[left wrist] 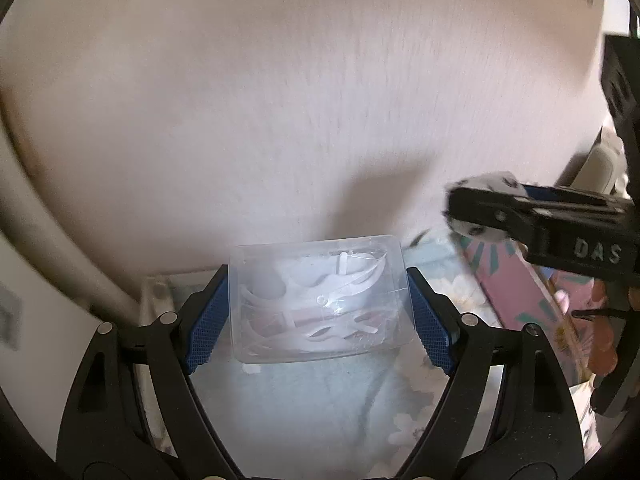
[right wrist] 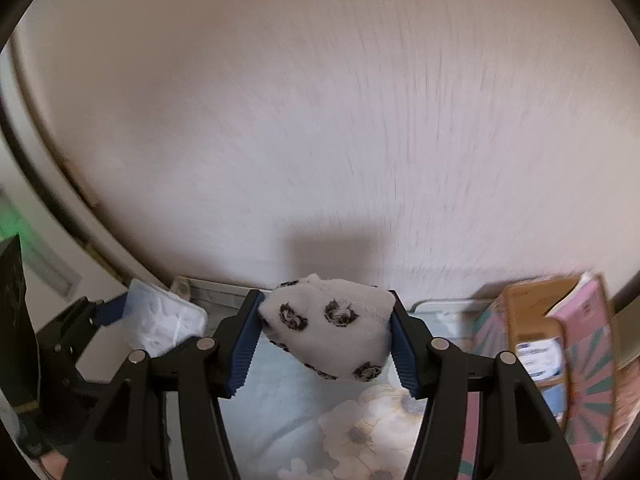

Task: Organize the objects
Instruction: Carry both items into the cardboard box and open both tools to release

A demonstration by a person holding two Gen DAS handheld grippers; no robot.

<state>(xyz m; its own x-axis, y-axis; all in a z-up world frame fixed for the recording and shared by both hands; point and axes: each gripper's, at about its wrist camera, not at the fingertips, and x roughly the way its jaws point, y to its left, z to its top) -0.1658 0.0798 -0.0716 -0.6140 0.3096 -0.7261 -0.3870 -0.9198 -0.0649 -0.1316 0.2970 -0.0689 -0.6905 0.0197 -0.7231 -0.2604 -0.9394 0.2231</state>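
The wall (right wrist: pixel 320 120) stands close in front and blocks the way ahead, the pink box (right wrist: pixel 588 360) stands in the way on the right, and the only open room is the bare flowery cloth (right wrist: pixel 280 420) low down between the two grippers.

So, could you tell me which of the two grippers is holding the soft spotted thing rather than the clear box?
The right gripper. Its blue pads squeeze the white fabric bundle with dark spots, while the left gripper clamps the clear plastic box of white plastic pieces.
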